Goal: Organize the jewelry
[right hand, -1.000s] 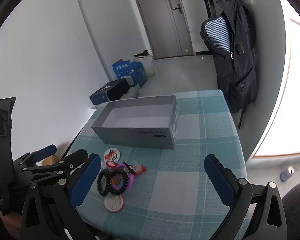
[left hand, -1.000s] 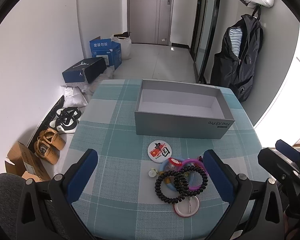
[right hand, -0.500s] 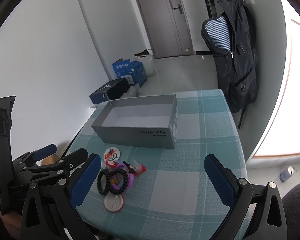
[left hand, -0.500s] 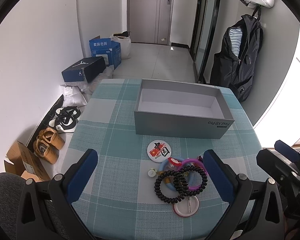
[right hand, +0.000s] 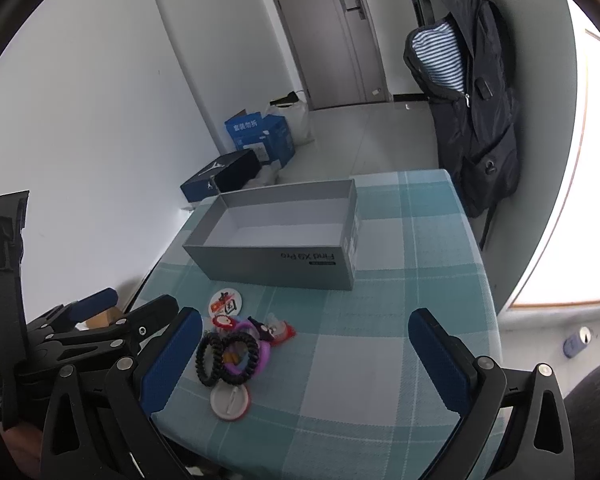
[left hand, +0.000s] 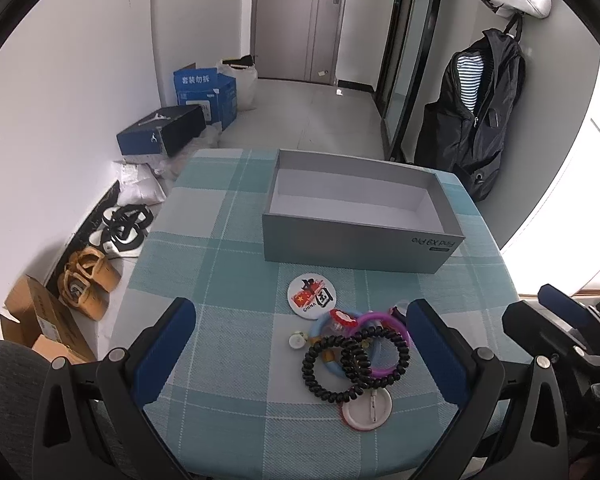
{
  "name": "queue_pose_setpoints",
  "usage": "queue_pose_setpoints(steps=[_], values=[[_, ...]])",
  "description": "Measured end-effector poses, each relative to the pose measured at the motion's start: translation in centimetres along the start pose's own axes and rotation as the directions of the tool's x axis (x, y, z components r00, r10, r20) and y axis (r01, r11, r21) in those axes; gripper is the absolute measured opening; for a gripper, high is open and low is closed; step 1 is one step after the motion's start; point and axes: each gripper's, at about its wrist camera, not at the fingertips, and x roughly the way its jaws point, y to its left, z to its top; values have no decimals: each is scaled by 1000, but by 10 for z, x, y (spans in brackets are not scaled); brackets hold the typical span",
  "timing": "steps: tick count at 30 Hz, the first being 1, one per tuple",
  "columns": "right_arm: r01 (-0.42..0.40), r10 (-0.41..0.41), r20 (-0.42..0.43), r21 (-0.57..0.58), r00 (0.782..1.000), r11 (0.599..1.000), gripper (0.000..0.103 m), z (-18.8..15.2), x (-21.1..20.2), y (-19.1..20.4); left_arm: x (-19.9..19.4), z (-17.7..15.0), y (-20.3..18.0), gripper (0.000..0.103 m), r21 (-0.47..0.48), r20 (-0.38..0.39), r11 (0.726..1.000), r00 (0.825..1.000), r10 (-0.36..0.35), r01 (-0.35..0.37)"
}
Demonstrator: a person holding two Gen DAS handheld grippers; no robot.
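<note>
On the checked desk (left hand: pixel 228 240), just short of the empty grey box (left hand: pixel 362 236), your jewelry sits in one tangled heap: two black coil bands (left hand: pixel 354 362) overlap a purple ring (left hand: pixel 380 320) and a white badge (left hand: pixel 367 408). Both the left tongs (left hand: pixel 300 344) and right tongs (right hand: pixel 305 354) are spread wide, holding nothing. Pinch one coil and you may drag its neighbours or fling the badge off the near edge. Your right view alone shows a red-and-clear trinket (right hand: pixel 279 326) behind the heap; your left view reads the printed badge (left hand: pixel 311 295) clearly.
</note>
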Motion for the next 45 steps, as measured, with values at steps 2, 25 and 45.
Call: queue_pose_setpoints(steps=[2,25,45], values=[[-9,9,-13,0,1000,1000,103,-1,3,0,2,5,14,102,-14,-11,1000,1000,-11,11],[-191,92,-370,-241,924,951,89,-53,65,70,20,2,108,102,-310,-133,950,989,-69,25],[-104,-63,-342,-447,938,889,42,-68,72,94,23,0,115,102,-312,-150,950,986,-75,24]])
